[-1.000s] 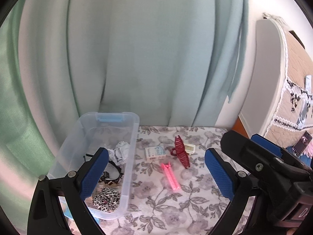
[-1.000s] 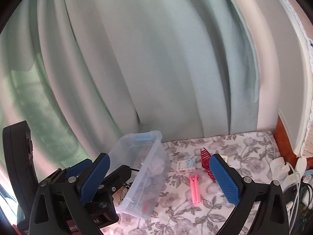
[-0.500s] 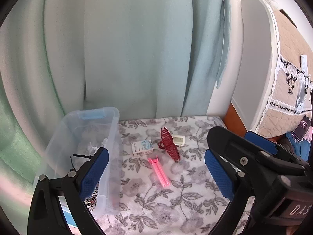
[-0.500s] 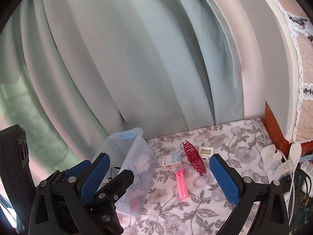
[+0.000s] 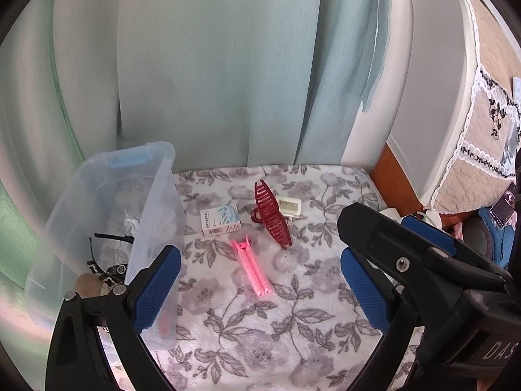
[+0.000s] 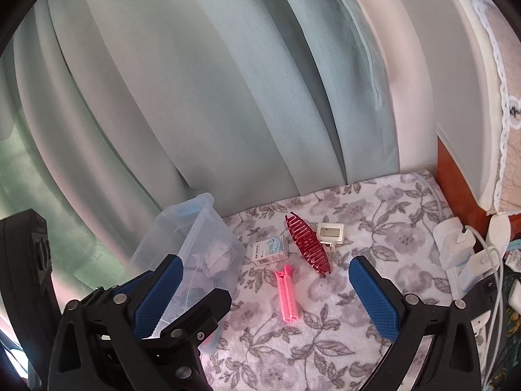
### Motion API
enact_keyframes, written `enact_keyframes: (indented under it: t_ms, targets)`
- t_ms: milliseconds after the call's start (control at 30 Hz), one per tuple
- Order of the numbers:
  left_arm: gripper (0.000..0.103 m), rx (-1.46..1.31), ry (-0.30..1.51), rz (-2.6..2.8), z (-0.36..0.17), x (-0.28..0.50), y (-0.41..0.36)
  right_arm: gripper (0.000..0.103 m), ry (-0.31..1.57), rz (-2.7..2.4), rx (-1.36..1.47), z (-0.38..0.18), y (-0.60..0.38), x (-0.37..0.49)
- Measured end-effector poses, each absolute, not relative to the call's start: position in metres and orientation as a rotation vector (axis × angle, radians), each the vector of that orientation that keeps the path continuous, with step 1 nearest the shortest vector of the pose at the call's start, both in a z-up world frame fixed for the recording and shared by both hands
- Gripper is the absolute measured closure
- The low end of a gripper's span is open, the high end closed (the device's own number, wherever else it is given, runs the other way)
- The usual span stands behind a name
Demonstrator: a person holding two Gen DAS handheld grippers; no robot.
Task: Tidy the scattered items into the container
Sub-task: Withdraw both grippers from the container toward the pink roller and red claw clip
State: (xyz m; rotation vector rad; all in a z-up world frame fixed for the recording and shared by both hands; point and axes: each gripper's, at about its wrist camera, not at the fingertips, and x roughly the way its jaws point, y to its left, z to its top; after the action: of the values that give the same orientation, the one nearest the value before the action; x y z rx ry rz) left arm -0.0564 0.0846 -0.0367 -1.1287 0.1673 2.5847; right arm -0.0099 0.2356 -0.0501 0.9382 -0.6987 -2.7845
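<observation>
A clear plastic bin [image 5: 97, 202] [image 6: 182, 238] stands at the left of the floral cloth and holds hair ties, a black headband and white fabric. On the cloth lie a pink hair clip [image 5: 252, 268] [image 6: 287, 291], a dark red comb clip [image 5: 272, 218] [image 6: 307, 246], a small white-and-blue box [image 5: 221, 220] [image 6: 271, 251] and a small white device [image 5: 289, 205] [image 6: 330, 233]. My left gripper [image 5: 260, 290] is open and empty, above the cloth short of the pink clip. My right gripper [image 6: 267, 296] is open and empty, with the pink clip lying between its fingers in view.
Pale green curtains hang behind the cloth. A white headboard with a lace cover [image 5: 482, 130] stands at the right. White chargers and cables [image 6: 462, 247] lie off the cloth's right edge. The other gripper's black body [image 5: 439, 280] crowds the right of the left wrist view.
Both grippers have swung to the right, away from the bin and toward the items on the cloth, and come nearer to them. Both stay open and empty. The items have not moved.
</observation>
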Motion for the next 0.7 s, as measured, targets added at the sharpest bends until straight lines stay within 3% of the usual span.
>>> enact_keyframes:
  t_ms: [700]
  targets:
    - [0.004,-1.368,-0.029,2.477,-0.132,-0.094,0.086,0.0,-0.629,-2.779,1.186,-0.126,0.252,-0.04]
